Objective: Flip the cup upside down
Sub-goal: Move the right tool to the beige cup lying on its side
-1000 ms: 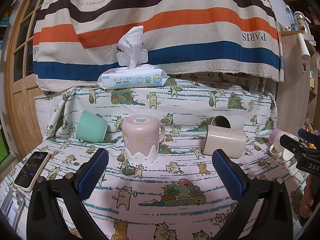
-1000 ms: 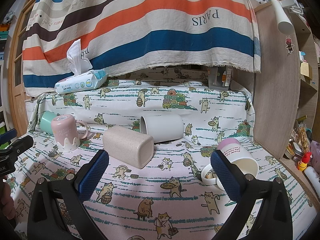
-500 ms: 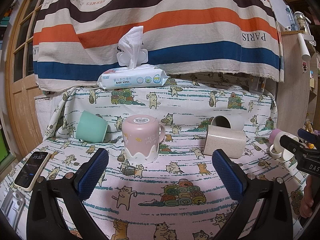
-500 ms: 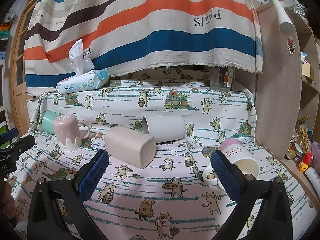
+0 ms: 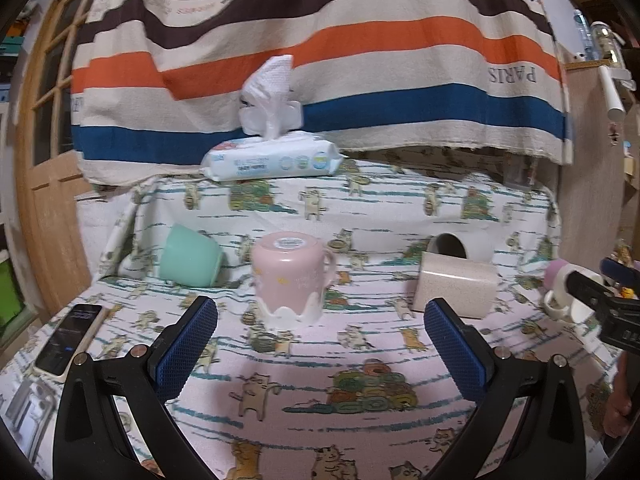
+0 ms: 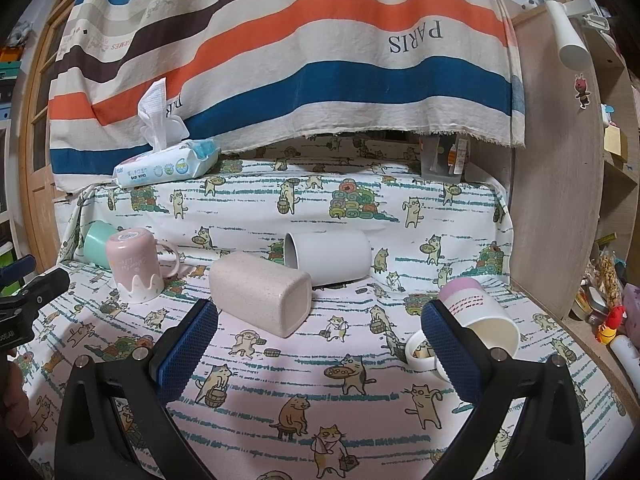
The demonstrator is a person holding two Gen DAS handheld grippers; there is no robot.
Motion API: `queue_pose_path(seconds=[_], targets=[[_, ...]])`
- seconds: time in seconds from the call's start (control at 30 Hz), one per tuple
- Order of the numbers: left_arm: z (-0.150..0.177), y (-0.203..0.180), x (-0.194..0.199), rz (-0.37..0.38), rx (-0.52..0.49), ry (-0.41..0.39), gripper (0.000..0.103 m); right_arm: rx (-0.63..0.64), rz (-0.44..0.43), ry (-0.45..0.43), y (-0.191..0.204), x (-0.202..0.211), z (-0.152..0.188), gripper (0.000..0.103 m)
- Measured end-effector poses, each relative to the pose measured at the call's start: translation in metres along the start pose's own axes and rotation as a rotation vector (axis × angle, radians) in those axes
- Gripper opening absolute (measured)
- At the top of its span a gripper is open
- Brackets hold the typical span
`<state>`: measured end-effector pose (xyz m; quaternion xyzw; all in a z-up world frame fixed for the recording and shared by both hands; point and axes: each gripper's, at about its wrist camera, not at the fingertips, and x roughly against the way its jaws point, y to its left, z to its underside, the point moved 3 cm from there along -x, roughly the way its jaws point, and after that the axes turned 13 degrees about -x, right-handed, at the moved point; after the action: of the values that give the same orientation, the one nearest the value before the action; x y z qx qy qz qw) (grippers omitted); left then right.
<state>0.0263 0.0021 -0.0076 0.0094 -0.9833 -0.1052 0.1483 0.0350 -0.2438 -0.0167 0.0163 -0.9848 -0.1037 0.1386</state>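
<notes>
Progress, left to right. The mint cup (image 5: 190, 256) lies on its side at the far left: not flipped. The pink mug (image 5: 289, 280) stands mouth-down on the cat-print cloth (image 5: 304, 380): done. The beige cup (image 6: 260, 292) and the white cup (image 6: 328, 256) lie on their sides, touching or nearly so: not flipped. The lilac-topped cup (image 6: 478, 312) lies tilted at the right: not flipped. The left gripper (image 5: 320, 336) and right gripper (image 6: 320, 336) are both spread wide, grasping nothing.
</notes>
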Motion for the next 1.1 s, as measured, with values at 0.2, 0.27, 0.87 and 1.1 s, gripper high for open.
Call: queue_pose_path(seconds=[0.2, 0.27, 0.87, 1.1], targets=[[-0.031, 0.023, -0.006, 0.046, 0.083, -0.005, 0.103, 0.105, -0.05, -0.033, 0.013, 0.016, -0.004, 0.103], [-0.049, 0.028, -0.008, 0.049, 0.058, -0.032, 0.103, 0.152, -0.015, -0.054, 0.023, 0.023, -0.015, 0.103], [-0.034, -0.004, -0.062, 0.034, -0.094, -0.093, 0.103, 0.303, -0.196, 0.538, 0.064, -0.117, -0.051, 0.102], [-0.03, -0.004, -0.065, 0.085, -0.084, -0.087, 0.103, 0.326, -0.296, 0.705, 0.068, -0.169, -0.041, 0.102]])
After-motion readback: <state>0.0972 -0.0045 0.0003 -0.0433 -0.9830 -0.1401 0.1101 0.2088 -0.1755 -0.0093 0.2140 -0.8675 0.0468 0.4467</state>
